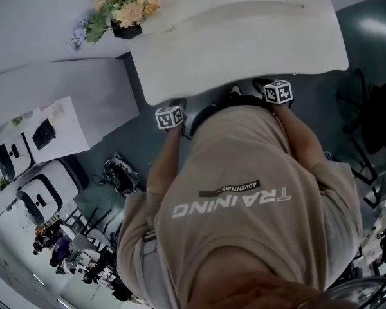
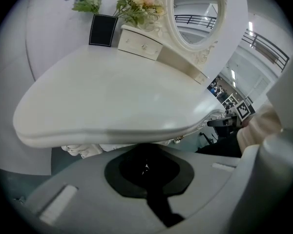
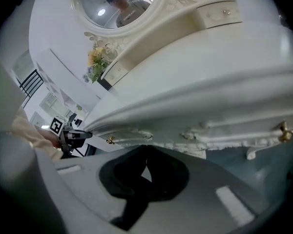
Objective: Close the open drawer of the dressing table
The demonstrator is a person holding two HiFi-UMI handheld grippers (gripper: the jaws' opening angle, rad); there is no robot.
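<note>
Left gripper (image 2: 145, 152) and right gripper (image 3: 146, 152): fingers clenched to a sliver on both, nothing in them, tips right under the counter (image 1: 244, 37) lip, contact unclear. Drawer (image 3: 224, 130) sits just below the counter, carved front and brass knob (image 3: 284, 130) showing. From above, the counter and the person's torso (image 1: 244, 192) hide it, so can't tell how far out it is.

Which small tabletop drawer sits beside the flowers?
The small drawer on the mirror's left: the black flower pot stands right beside it. The right-hand drawer shows no flowers nearby.
</note>
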